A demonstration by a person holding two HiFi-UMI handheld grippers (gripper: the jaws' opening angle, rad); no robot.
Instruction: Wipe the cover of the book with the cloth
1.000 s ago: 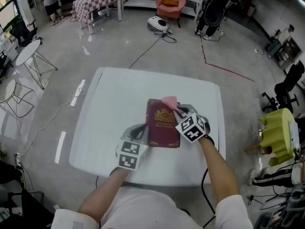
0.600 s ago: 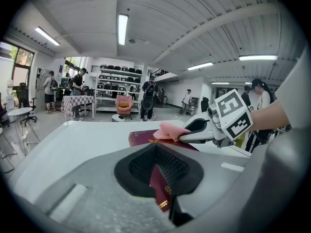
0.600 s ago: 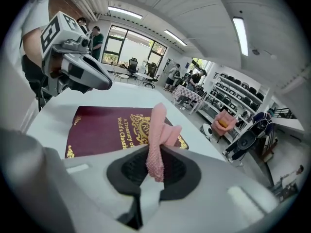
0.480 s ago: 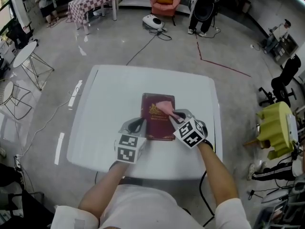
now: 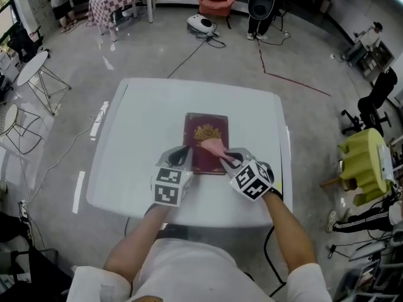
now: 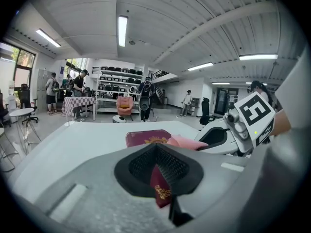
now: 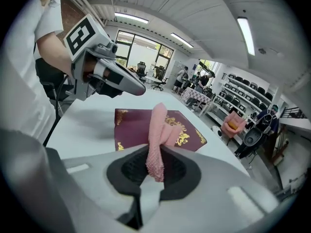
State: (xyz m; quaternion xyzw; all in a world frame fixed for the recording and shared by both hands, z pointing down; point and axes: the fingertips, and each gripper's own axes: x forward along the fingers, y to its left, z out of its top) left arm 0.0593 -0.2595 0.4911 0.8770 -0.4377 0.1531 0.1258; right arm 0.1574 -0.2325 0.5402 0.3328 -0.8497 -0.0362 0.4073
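Book lies flat mid-way across the white table. Its maroon cover with gold emblem is likely stiff and slick, and the left gripper is clamped on its near-left edge, a sensible place to pin it. Right gripper is closed on the pink cloth (soft, knobbly knit, limp), bunched on the cover's near-right part; 1 risk I'd guess is a light book sliding under the wipe.

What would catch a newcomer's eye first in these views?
A maroon book with gold ornament lies flat at the middle of the white table. The right gripper is clamped on a pink cloth that drapes onto the cover. The left gripper pinches the book's near left corner.
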